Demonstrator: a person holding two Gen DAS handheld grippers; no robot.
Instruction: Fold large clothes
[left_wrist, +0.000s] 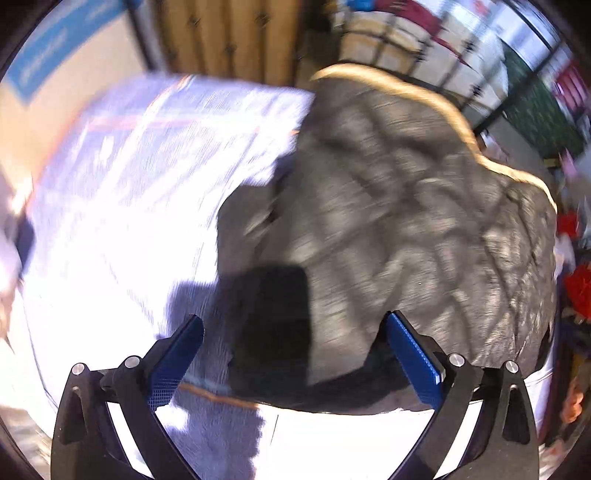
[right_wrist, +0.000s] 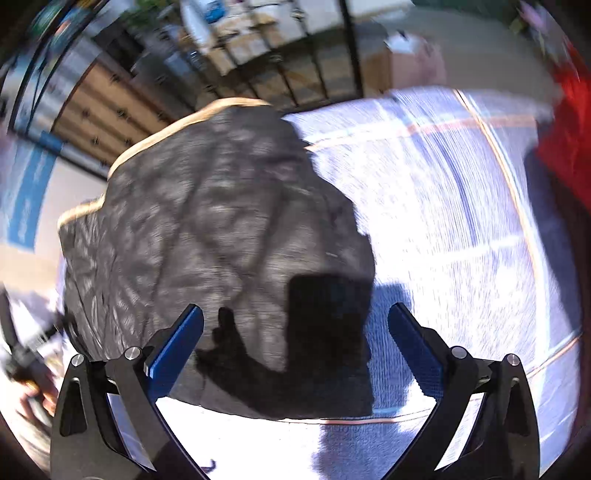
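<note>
A dark garment (left_wrist: 388, 221) (right_wrist: 221, 240) lies crumpled on a white cloth (left_wrist: 129, 203) (right_wrist: 443, 203). The left gripper (left_wrist: 295, 354) and right gripper (right_wrist: 295, 350) hover above it, fingers spread, holding nothing.

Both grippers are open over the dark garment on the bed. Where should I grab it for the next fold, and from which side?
Probably the near hem of the dark garment, which lies flat along the white blanket. Bring the left gripper and right gripper in low from the near side, one toward each near corner. The tan-trimmed far edge sits further off.

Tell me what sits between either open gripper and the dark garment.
Nothing visible does. The dark garment lies on the light cloth, directly ahead of the left gripper and right gripper, both open.
</note>
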